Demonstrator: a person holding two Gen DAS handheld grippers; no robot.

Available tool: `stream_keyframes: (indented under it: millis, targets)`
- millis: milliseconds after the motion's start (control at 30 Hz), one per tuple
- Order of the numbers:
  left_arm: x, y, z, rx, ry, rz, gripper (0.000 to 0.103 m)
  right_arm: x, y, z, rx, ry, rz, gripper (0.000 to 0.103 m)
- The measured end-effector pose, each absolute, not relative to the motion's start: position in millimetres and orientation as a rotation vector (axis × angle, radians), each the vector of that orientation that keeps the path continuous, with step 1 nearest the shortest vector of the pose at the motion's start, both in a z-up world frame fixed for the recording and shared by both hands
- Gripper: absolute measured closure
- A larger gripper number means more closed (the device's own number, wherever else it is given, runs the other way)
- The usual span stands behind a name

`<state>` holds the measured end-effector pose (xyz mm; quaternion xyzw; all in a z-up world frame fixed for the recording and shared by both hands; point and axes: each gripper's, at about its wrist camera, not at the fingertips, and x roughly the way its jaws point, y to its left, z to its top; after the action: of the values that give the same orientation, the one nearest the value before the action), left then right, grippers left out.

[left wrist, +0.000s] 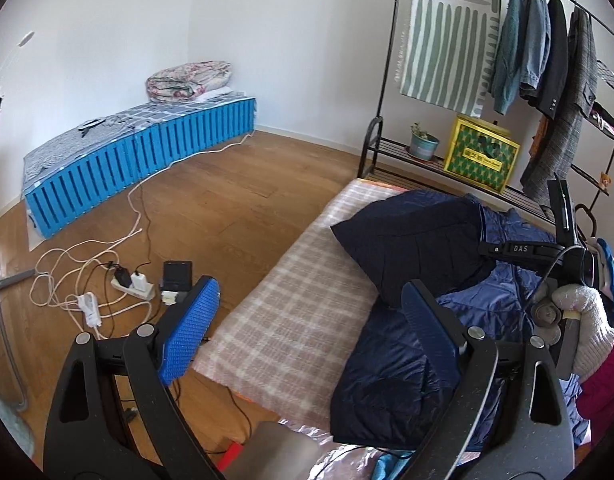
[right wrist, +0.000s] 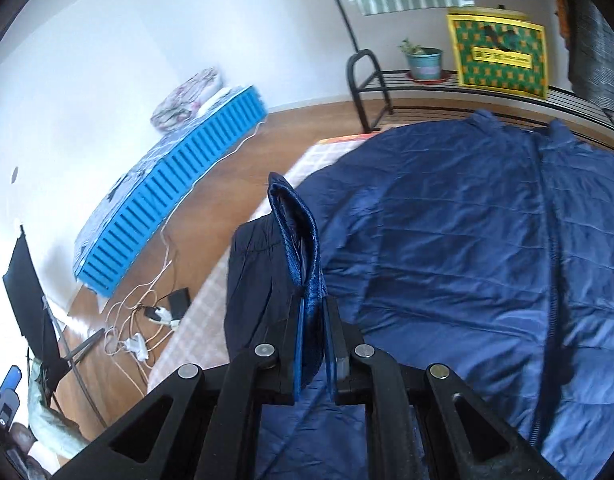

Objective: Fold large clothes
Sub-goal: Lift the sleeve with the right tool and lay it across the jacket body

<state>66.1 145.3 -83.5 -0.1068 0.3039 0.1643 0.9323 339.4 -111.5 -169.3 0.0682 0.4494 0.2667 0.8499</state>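
Observation:
A large navy quilted jacket (left wrist: 407,272) lies on a checked pink blanket (left wrist: 283,316) on the floor, and fills the right wrist view (right wrist: 447,248). My left gripper (left wrist: 311,328) is open and empty, above the blanket's edge just left of the jacket. My right gripper (right wrist: 313,312) is shut on a cuff or edge of the jacket (right wrist: 297,232), held up above the garment. The right gripper also shows in the left wrist view (left wrist: 547,256), over the jacket's far side.
A clothes rack (left wrist: 387,80) with hanging coats, a plant pot (left wrist: 423,146) and a yellow box (left wrist: 481,156) stands behind the blanket. A power strip with cables (left wrist: 133,284) lies on the wood floor at left. A blue slatted platform (left wrist: 147,148) holds folded bedding.

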Motion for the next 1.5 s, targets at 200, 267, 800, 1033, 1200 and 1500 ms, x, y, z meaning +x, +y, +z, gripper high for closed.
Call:
stream_keyframes:
  millis: [200, 267, 800, 1033, 1200, 1500]
  targets:
    - [138, 103, -102, -0.215, 0.673, 0.217, 0.008, 355, -181, -185, 0.047, 0.948, 0.415, 0.096]
    - [163, 91, -112, -0.234, 0.69, 0.173, 0.008, 361, -203, -192, 0.04, 0.955, 0.39, 0.096]
    - [232, 33, -164, -0.238, 0.774, 0.09, 0.008, 423, -332, -202, 0.026, 0.849, 0.022, 0.096]
    - [234, 17, -156, -0.194, 0.734, 0.088, 0.008, 453, -361, -228, 0.095, 0.906, -0.02, 0.096]
    - [234, 11, -154, -0.186, 0.729, 0.088, 0.008, 460, -364, -241, 0.096, 0.957, -0.041, 0.088]
    - [223, -12, -139, -0.062, 0.647, 0.073, 0.008, 404, -385, -196, 0.146, 0.869, 0.024, 0.067]
